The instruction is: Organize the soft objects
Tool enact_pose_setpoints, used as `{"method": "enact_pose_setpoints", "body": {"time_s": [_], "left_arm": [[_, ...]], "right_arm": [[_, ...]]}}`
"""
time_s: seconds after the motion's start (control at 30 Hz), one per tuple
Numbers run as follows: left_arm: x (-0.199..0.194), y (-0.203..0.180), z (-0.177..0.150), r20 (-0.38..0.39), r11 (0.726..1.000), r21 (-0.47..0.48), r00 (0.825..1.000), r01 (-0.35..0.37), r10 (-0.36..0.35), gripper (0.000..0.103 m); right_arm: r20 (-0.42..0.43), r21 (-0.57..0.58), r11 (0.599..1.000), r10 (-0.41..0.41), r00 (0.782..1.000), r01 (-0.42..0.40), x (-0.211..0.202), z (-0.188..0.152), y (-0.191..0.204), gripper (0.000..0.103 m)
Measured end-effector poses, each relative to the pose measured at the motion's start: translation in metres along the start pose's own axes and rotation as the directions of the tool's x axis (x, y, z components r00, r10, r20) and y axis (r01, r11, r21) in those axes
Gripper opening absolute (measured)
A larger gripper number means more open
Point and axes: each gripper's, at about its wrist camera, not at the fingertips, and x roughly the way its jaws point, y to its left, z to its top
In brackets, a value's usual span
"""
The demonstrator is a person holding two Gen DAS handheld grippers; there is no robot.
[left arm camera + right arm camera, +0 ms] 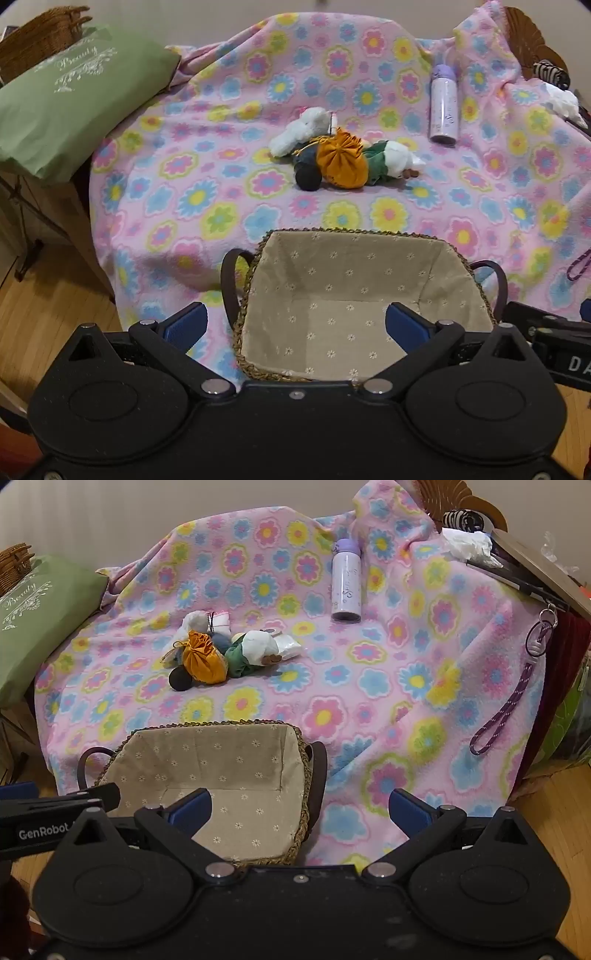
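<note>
Both grippers wide apart and empty, above the basket [343,295].
Left gripper [295,325]: toy pile [340,155] dead ahead beyond the far rim, long axis crosswise. Right gripper [299,808]: pile ahead-left; left is better aligned.

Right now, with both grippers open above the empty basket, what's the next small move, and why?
Probably reach the right gripper forward to the orange drawstring pouch. It lies topmost in the pile of soft things on the flowered blanket, beyond the lined basket, which holds nothing yet. Both grippers are open and hold nothing.
</note>
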Motion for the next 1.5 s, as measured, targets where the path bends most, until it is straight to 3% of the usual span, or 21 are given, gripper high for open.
{"method": "enact_pose_setpoints", "body": {"time_s": [0.23, 0.37, 1.5], "left_arm": [[0.002, -0.007, 0.006, -0.029, 1.000, -0.007, 0.999, -0.029, 0.028, 0.100], [0.000, -0.001, 0.000, -0.008, 1.000, -0.006, 1.000, 0.002, -0.002, 0.100], [0.006, 0.000, -0.003, -0.032, 1.000, -0.018, 0.999, -0.003, 0.003, 0.100]], "right_arm": [[-0.008, 0.002, 1.000, 0.002, 1.000, -0.002, 0.002, 0.000, 0.000, 0.103], [-0.006, -0.006, 1.000, 0.004, 1.000, -0.004, 0.003, -0.003, 0.001, 0.103], [-0.034, 0.008, 1.000, 0.013, 0.999, -0.012, 0.006, -0.001, 0.002, 0.103]]}}
